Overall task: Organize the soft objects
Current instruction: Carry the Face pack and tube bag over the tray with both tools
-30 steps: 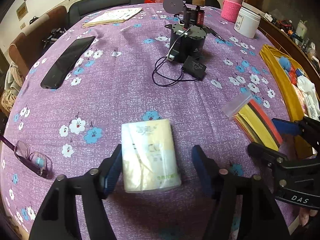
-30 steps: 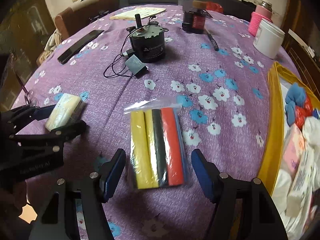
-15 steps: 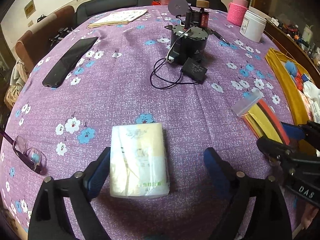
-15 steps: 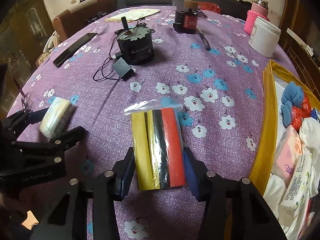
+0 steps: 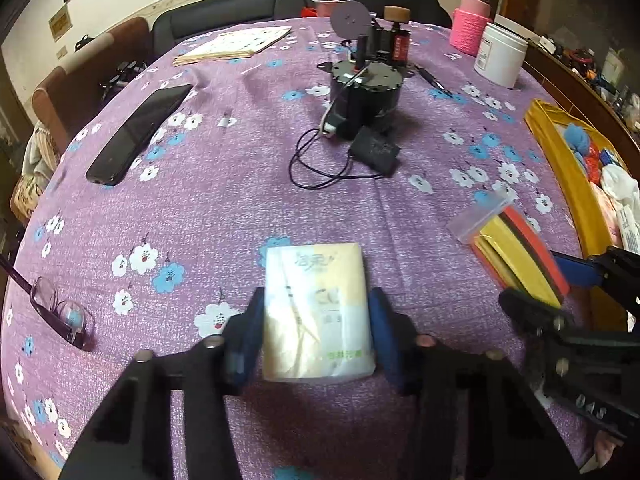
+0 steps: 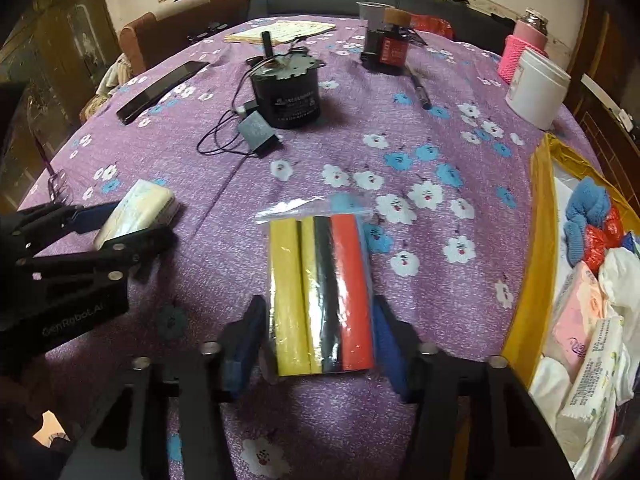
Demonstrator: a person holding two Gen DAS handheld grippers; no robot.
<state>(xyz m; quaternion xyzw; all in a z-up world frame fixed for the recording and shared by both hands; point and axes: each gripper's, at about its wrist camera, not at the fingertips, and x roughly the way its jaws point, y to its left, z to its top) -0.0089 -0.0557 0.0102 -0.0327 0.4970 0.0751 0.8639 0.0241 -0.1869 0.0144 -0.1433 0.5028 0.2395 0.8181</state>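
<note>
A pale yellow tissue pack [image 5: 316, 312] lies on the purple flowered tablecloth [image 5: 224, 208]. My left gripper [image 5: 316, 332] is shut on the tissue pack, blue pads against both its long sides. The pack also shows in the right wrist view [image 6: 138, 212]. A clear bag of yellow, black and red sponge strips [image 6: 322, 292] lies to the right; my right gripper [image 6: 318, 344] is shut on it. The bag also shows in the left wrist view [image 5: 516, 252]. A yellow bin [image 6: 528, 280] at the right table edge holds several soft items.
A black motor with cord and adapter [image 5: 366, 96] stands mid-table. A phone [image 5: 140, 132] lies at left, glasses [image 5: 60, 312] near left. A white jar [image 5: 500, 54], pink bottle [image 5: 470, 24], pen [image 6: 418, 88] and notebook [image 5: 234, 42] are at the back.
Both grippers have closed: the left onto the tissue pack, the right onto the sponge bag. Both also moved slightly forward over their objects.
</note>
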